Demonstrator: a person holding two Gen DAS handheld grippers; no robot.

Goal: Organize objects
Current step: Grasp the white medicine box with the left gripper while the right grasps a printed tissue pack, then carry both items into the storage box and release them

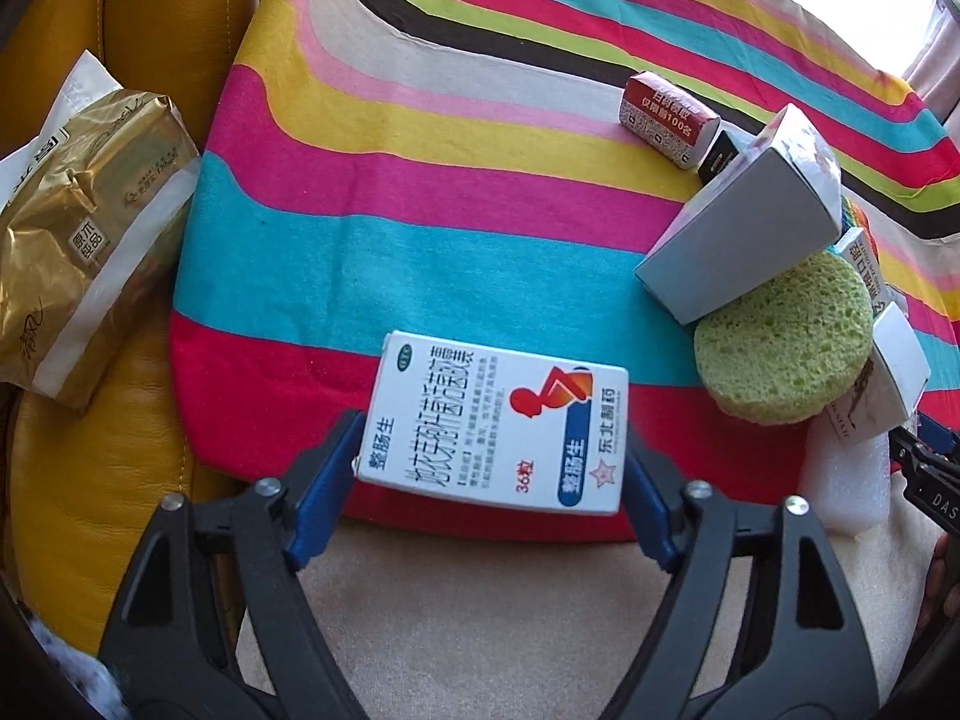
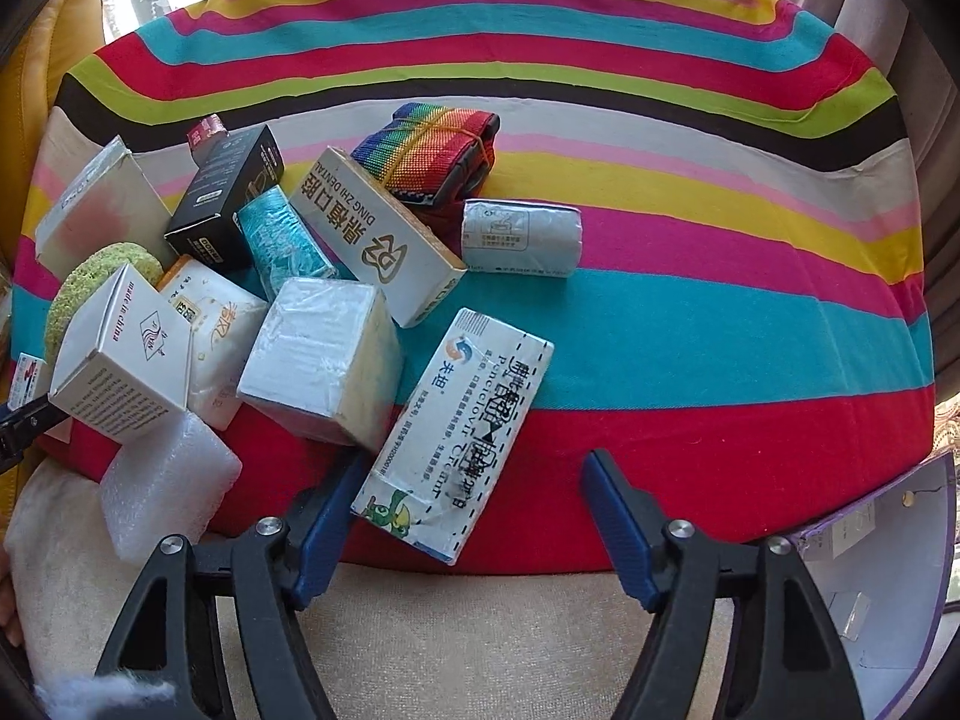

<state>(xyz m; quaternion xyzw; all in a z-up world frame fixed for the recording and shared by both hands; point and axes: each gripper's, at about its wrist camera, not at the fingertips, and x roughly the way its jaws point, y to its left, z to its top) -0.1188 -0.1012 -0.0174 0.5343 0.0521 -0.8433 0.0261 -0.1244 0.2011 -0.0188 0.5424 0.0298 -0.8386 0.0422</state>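
Note:
In the left wrist view my left gripper (image 1: 493, 450) is shut on a white medicine box (image 1: 495, 423) with a red figure, held over the striped cloth's (image 1: 420, 192) front edge. A green sponge (image 1: 783, 339), a grey box (image 1: 741, 240) and a red packet (image 1: 669, 119) lie to the right. In the right wrist view my right gripper (image 2: 477, 483) is open; a white cream box (image 2: 453, 435) lies between its fingers against the left finger (image 2: 327, 531). A pile of boxes lies to the left, with a wrapped white block (image 2: 321, 354) and a long white dental box (image 2: 378, 234).
A gold tissue pack (image 1: 84, 240) lies on the yellow leather seat (image 1: 78, 510) at left. A rainbow strap roll (image 2: 429, 147), a grey roll (image 2: 522, 237), a black box (image 2: 225, 198) and a foam pad (image 2: 165, 480) sit on the cloth. A purple-edged open box (image 2: 888, 570) stands at right.

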